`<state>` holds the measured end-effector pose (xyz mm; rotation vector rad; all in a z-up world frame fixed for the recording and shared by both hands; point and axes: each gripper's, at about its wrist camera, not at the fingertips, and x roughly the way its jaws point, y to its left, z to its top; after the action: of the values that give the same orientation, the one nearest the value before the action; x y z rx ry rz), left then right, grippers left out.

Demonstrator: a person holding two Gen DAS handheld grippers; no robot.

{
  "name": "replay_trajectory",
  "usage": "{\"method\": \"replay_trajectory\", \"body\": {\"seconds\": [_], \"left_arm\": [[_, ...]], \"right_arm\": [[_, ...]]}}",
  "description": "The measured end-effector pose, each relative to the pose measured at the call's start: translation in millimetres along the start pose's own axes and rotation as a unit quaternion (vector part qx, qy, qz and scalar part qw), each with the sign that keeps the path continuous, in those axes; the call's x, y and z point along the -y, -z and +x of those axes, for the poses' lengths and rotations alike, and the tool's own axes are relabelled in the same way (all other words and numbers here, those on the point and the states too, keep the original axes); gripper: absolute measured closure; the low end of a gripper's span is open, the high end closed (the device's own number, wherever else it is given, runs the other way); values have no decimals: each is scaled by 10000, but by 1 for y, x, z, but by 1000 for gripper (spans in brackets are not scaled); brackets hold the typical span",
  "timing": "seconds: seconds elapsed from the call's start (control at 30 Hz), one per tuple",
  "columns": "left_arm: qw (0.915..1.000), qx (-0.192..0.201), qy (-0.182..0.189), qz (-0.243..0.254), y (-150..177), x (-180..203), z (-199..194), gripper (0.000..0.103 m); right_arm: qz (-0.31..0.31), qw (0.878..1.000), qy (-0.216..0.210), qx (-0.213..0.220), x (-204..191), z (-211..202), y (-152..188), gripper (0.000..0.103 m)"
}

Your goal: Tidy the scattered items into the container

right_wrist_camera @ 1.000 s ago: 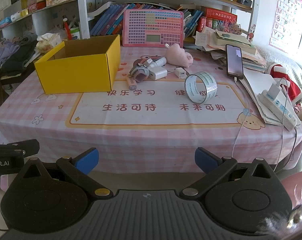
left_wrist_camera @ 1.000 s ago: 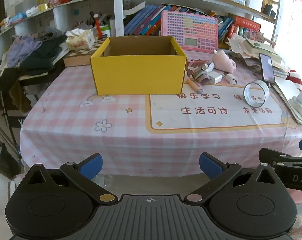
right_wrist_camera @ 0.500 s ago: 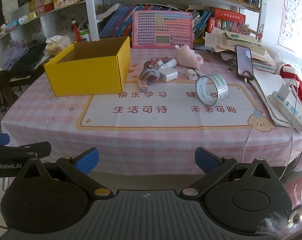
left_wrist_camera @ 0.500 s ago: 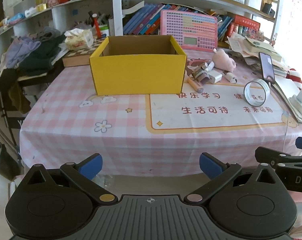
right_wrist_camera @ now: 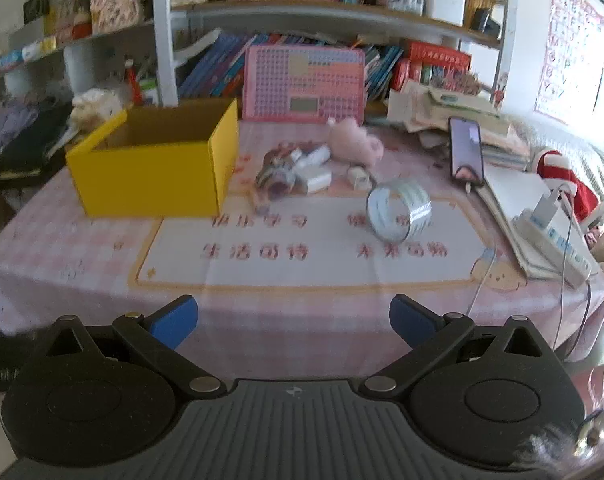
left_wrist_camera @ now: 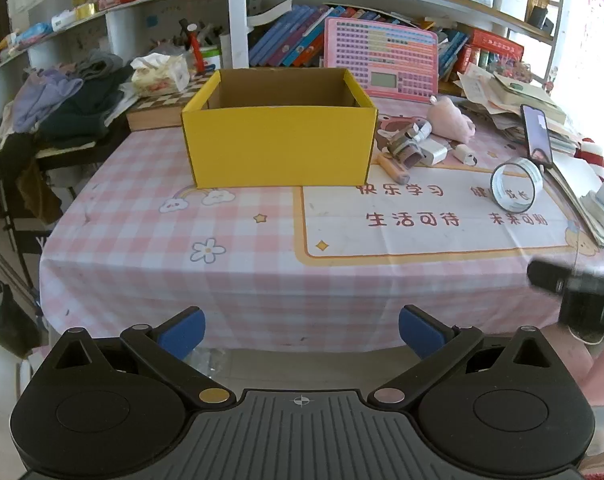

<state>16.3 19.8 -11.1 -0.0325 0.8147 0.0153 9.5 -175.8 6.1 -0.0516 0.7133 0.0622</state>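
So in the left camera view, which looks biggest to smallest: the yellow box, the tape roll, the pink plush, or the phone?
1. Yellow box, by far.
2. Pink plush and tape roll: look alike, and the roll sits nearer, so unranked.
3. Phone, narrowest, though it stands farther back.

Table [left_wrist_camera: 150, 256] covered with pink check cloth. Yellow box [left_wrist_camera: 280, 152] set on it, back left. White mat [left_wrist_camera: 422, 220] with red words laid at right. Tape roll [left_wrist_camera: 516, 190] stood on edge on mat. Small heap beside box: white plug [left_wrist_camera: 434, 151], pink soft toy [left_wrist_camera: 450, 122], pen [left_wrist_camera: 394, 168]. Phone [left_wrist_camera: 536, 136], papers [right_wrist_camera: 514, 200] and power strip [right_wrist_camera: 554, 240] kept at right edge.
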Motion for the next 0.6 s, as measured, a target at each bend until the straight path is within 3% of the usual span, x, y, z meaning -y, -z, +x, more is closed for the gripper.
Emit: {"method": "replay_trajectory", "body": {"seconds": [0.13, 0.47, 0.6], "left_arm": [[10000, -9, 27, 25, -1, 0, 1, 0], [10000, -22, 66, 56, -1, 2, 3, 0], [10000, -40, 36, 14, -2, 0, 4, 0]], "right_arm": [[-148, 9998, -11, -117, -6, 2, 6, 0], [-191, 9992, 197, 281, -2, 0, -6, 1], [-154, 9999, 1, 50, -4, 2, 0, 1]]}}
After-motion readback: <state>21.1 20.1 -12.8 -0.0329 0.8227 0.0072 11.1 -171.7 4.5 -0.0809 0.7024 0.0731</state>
